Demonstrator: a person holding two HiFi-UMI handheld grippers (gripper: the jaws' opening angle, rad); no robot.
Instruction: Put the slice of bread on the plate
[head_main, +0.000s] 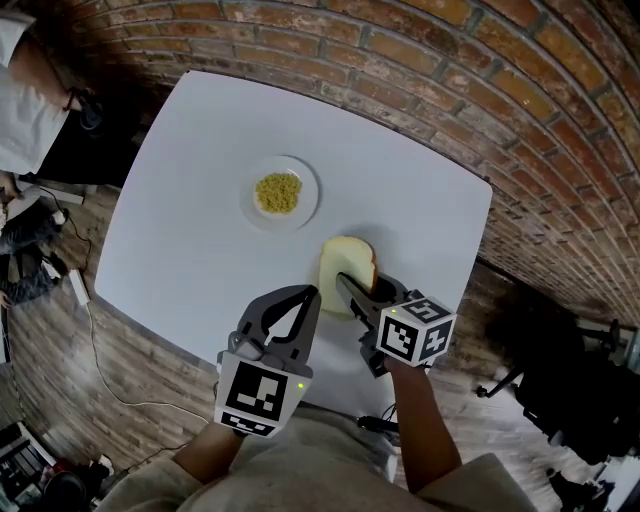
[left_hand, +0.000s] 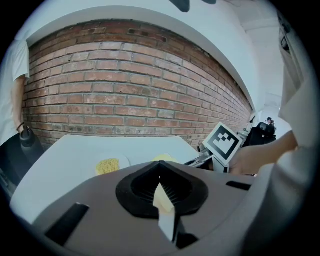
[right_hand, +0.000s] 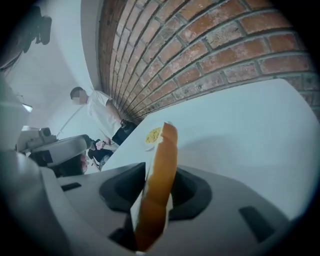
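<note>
A slice of bread (head_main: 350, 262) with a brown crust sits near the front right of the white table (head_main: 190, 230). My right gripper (head_main: 347, 287) is shut on its near edge. In the right gripper view the slice (right_hand: 161, 170) stands edge-on between the jaws (right_hand: 152, 212). The white plate (head_main: 306, 180) with a heap of yellow food (head_main: 278, 193) lies further back and to the left, apart from the bread. My left gripper (head_main: 312, 294) hovers just left of the slice with its jaws together and nothing in them (left_hand: 163, 200).
A brick wall (head_main: 420, 70) runs behind the table. A person in a white shirt (head_main: 25, 100) stands at the far left corner. Cables (head_main: 90, 330) lie on the wooden floor to the left. A dark chair (head_main: 560, 380) is at the right.
</note>
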